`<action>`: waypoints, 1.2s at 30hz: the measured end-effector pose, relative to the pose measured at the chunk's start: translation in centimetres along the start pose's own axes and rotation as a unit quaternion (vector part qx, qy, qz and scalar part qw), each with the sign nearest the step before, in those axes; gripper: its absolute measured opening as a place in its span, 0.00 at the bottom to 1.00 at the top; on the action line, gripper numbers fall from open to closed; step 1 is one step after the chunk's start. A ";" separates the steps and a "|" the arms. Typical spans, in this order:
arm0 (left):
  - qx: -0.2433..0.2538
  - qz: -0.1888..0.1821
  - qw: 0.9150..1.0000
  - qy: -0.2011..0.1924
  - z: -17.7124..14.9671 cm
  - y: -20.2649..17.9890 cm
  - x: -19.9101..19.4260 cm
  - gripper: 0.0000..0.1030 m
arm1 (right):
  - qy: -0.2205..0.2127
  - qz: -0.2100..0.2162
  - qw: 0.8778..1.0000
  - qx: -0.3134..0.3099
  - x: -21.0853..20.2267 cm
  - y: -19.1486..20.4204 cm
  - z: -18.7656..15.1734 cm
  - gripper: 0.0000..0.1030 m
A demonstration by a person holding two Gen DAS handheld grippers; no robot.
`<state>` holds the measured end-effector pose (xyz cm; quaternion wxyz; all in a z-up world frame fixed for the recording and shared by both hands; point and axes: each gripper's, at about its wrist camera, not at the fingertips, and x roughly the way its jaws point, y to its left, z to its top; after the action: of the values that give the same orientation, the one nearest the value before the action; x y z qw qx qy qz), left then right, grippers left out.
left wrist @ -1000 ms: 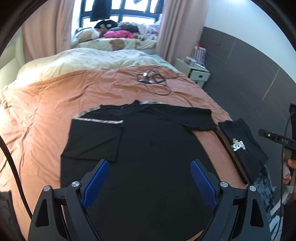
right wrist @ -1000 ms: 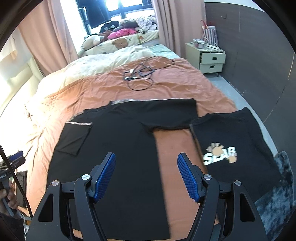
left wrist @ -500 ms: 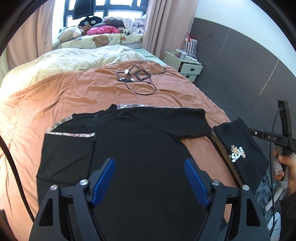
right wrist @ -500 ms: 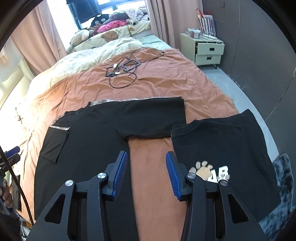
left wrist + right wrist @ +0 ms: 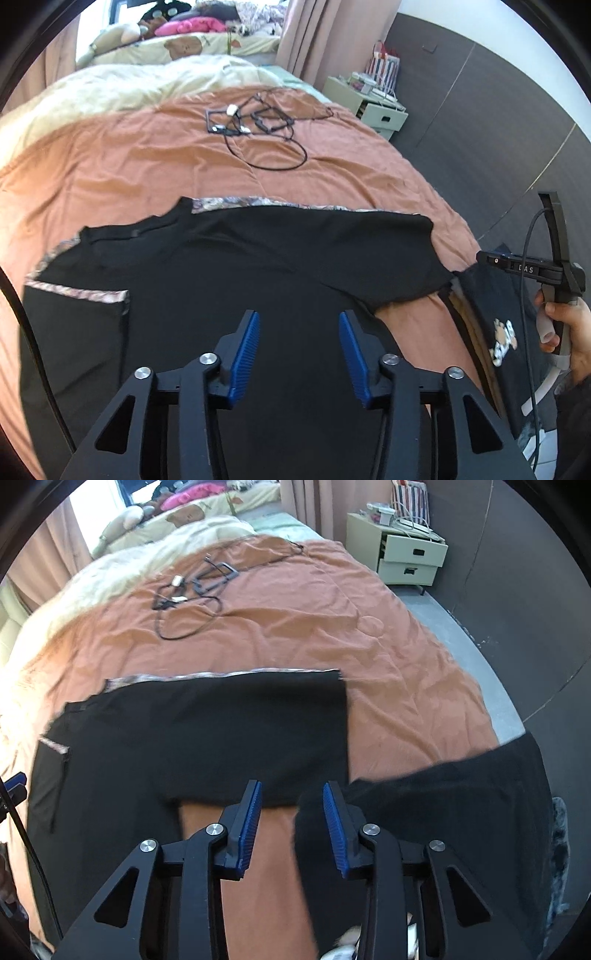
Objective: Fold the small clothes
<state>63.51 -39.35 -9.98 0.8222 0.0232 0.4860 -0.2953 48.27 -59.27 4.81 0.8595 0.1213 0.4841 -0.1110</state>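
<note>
Black short-sleeved T-shirt [image 5: 258,280] lies spread flat on the rust-orange bed cover [image 5: 147,166]. Left tongs [image 5: 298,352] and right tongs [image 5: 291,821] both stand apart, gripping nothing. Judged step: approach to the right sleeve [image 5: 295,738]. Next move calls for pinching its hem.

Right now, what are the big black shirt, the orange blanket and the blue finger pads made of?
The black shirt looks like soft matte knit cloth, likely cotton: it lies limp and flat. The orange blanket looks like smooth woven fabric with a slight sheen, creased all over. The blue pads on the left gripper look like ridged rubber or plastic; which one is unclear.
</note>
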 end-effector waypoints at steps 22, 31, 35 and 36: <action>0.014 -0.023 0.998 0.049 3.3 -1.4 15.8 0.29 | 0.103 -0.051 0.992 0.052 17.1 -3.0 6.2 0.25; 0.013 -0.041 0.997 0.069 2.2 -2.4 16.9 0.29 | 0.058 -0.028 0.997 0.034 16.7 -2.1 7.3 0.01; 0.025 -0.057 0.995 0.082 1.4 -3.4 16.6 0.29 | 0.024 -0.009 0.999 0.020 13.2 -1.2 8.2 0.01; 0.027 -0.059 0.994 0.085 1.2 -3.7 16.6 0.29 | 0.017 -0.004 1.000 0.018 12.4 -1.0 8.3 0.01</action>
<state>68.48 -50.47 -21.94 0.7579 0.0416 0.5469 -0.3532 60.91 -63.73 -1.78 0.8484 0.1367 0.4969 -0.1212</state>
